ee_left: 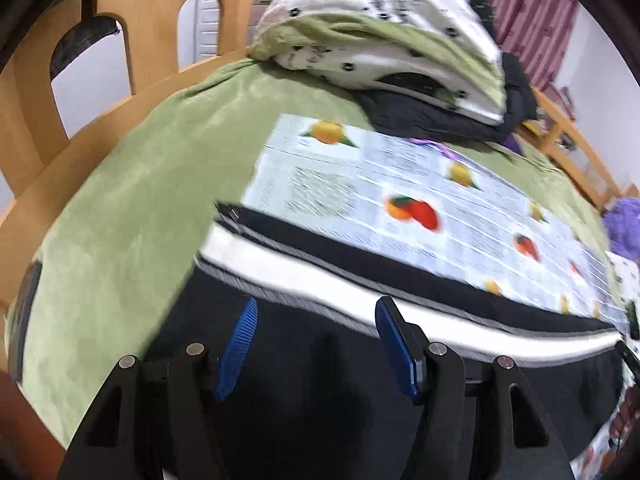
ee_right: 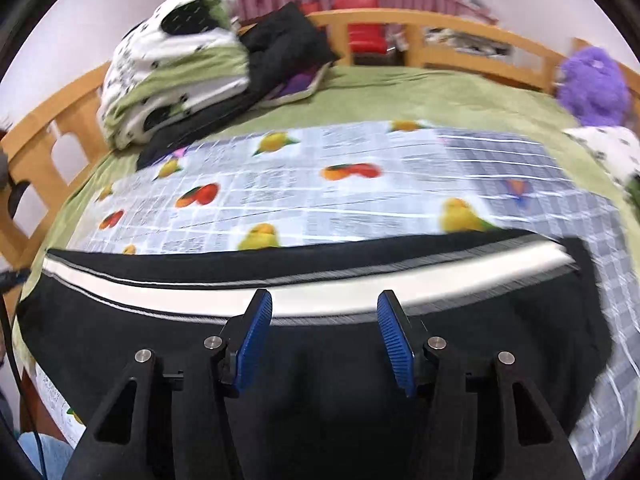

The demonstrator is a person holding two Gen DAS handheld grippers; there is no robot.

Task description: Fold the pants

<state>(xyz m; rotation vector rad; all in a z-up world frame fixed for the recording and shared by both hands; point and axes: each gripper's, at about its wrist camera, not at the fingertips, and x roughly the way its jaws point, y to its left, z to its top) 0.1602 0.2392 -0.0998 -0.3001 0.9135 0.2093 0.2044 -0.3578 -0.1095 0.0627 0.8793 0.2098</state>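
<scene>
Wooden-railed bed (ee_right: pixel 440 20) under a green sheet (ee_right: pixel 420 92), filling both views. Over the sheet, a fruit-printed cloth (ee_right: pixel 320 196), spread flat. Across the near edge of that cloth, black pants (ee_right: pixel 320 360) with a white side stripe (ee_right: pixel 200 292), laid out lengthwise. Beyond the cloth, a bundled white-and-green quilt (ee_right: pixel 172 68) on dark clothing (ee_right: pixel 284 48), and off at the cloth's far right corner a purple plush toy (ee_right: pixel 592 84). Above the pants, left gripper (ee_left: pixel 316 312), blue fingers (ee_left: pixel 240 344) apart, nothing between. Same for right gripper (ee_right: pixel 324 304), fingers (ee_right: pixel 254 344) parted, empty, stripe just ahead.
</scene>
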